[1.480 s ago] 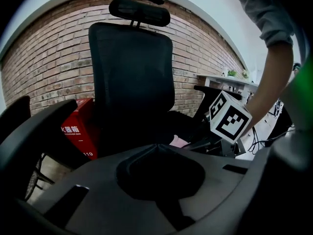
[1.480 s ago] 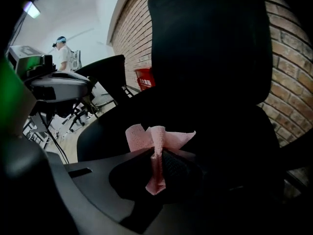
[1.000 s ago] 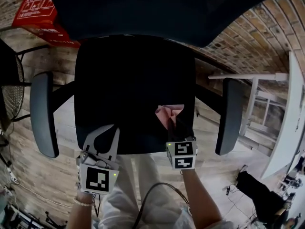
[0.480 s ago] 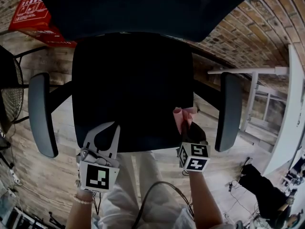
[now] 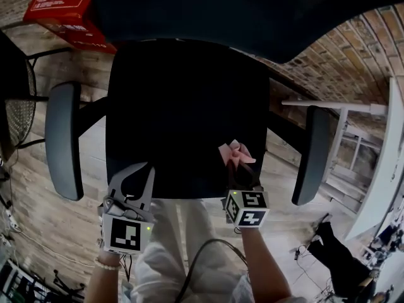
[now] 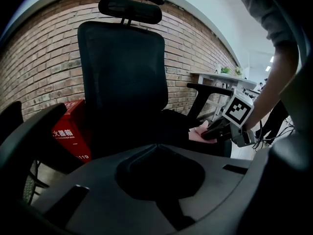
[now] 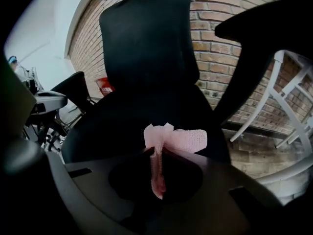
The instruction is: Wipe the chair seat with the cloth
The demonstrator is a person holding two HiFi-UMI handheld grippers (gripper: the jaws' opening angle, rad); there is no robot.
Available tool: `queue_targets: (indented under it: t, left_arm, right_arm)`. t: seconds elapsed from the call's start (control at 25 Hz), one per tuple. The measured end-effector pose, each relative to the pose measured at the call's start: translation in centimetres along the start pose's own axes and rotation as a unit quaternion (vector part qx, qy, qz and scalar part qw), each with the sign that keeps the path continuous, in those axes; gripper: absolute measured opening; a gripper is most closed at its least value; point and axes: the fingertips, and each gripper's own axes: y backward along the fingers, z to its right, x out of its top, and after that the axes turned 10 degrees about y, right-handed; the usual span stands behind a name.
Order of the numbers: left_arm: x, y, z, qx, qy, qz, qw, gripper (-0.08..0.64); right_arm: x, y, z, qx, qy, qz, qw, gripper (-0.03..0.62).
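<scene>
1. The small pink knitted cloth point(image 5: 232, 154) lies bunched on the front right part of the black padded chair seat point(image 5: 183, 112). Half a second ago it sat right at the seat's right edge, and now it is back a little way inward, about where it was a second ago.
2. The right gripper point(image 5: 237, 165) has its jaws clamped on the cloth. In the right gripper view a fold of the cloth is pinched between them, and the rest fans out ahead onto the seat.
3. I read that out-and-back shift as one short sideways wiping stroke over the front right corner. The wipe looks under way, but the middle, back and left of the seat probably remain to be covered.
4. The left gripper point(image 5: 140, 168) stays at the seat's front left edge, well apart from the cloth. Its jaws are together with nothing between them, and it takes no part in the wiping.
5. Two grey curved armrests flank the seat, the right one point(image 5: 312, 153) near the cloth's side and the left one point(image 5: 63, 137) opposite. The tall black backrest point(image 6: 122, 67) rises behind.
6. Farther out, a red box with white print point(image 5: 69, 11) stands on the wooden plank floor point(image 5: 57, 232).
</scene>
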Motion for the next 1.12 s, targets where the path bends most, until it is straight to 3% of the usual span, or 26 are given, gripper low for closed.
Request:
queue_targets:
  t: [0.24, 0.4, 0.72, 1.12]
  left_arm:
    - [-2.4, 1.8, -1.8, 0.029, 0.028, -0.009, 0.9991, 0.018]
    - [-3.6, 3.2, -2.7, 0.044, 0.028, -0.014, 0.9986, 0.018]
    - [-5.7, 6.9, -5.0, 0.083, 0.06, -0.003, 0.9947, 0.018]
    - [-7.4, 10.6, -5.8, 0.124, 0.095, -0.006, 0.9877, 0.018]
  right_arm:
    - [1.5, -2.0, -6.0, 0.073, 0.049, 0.002, 0.996, 0.055]
    - [2.5, -3.0, -11.0, 0.132, 0.09, 0.003, 0.987, 0.055]
    - [3.8, -4.4, -21.7, 0.241, 0.156, 0.009, 0.958, 0.055]
    - [3.4, -3.2, -30.5, 0.343, 0.209, 0.018, 0.916, 0.055]
